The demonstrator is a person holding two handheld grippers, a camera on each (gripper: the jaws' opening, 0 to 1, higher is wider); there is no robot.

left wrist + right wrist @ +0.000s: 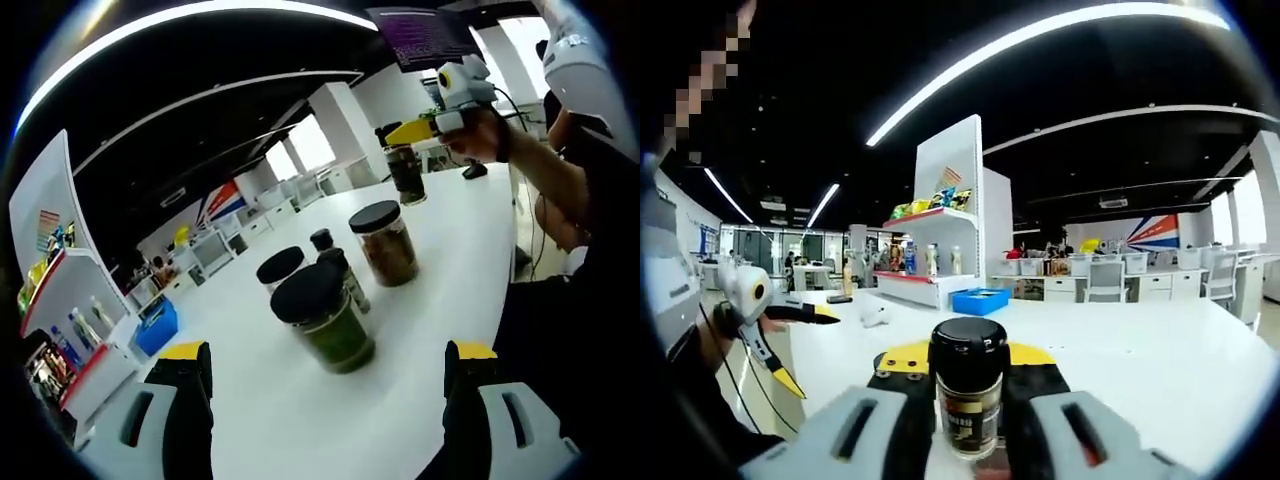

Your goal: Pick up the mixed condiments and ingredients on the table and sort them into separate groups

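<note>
We see a big white table (440, 300) in a wide office room with a dark ceiling and long light strips (1040, 40). Far behind stands a white display shelf (945, 215) with bottles and packets on red ledges, and next to it a blue bin (980, 300). White desks and chairs (1110, 280) line the far wall, under a red, white and blue wall picture (1155, 232). A dark screen (425, 38) hangs overhead with writing too small for us to read.

In the middle of the table stands a group of black-lidded jars. The biggest is a jar of green stuff (325, 318), then a jar of brown stuff (384, 243) standing a bit apart, then a jar (280, 268) behind and a small thin bottle (340, 268) squeezed between them.

Our left gripper (325, 400) has its jaws wide apart, holding nothing, near the green jar.

Our right gripper (970, 405) is clamped on a small spice bottle (968, 395) with a black cap, lifted above the far edge of the table. Its label has tiny print we cannot read.
</note>
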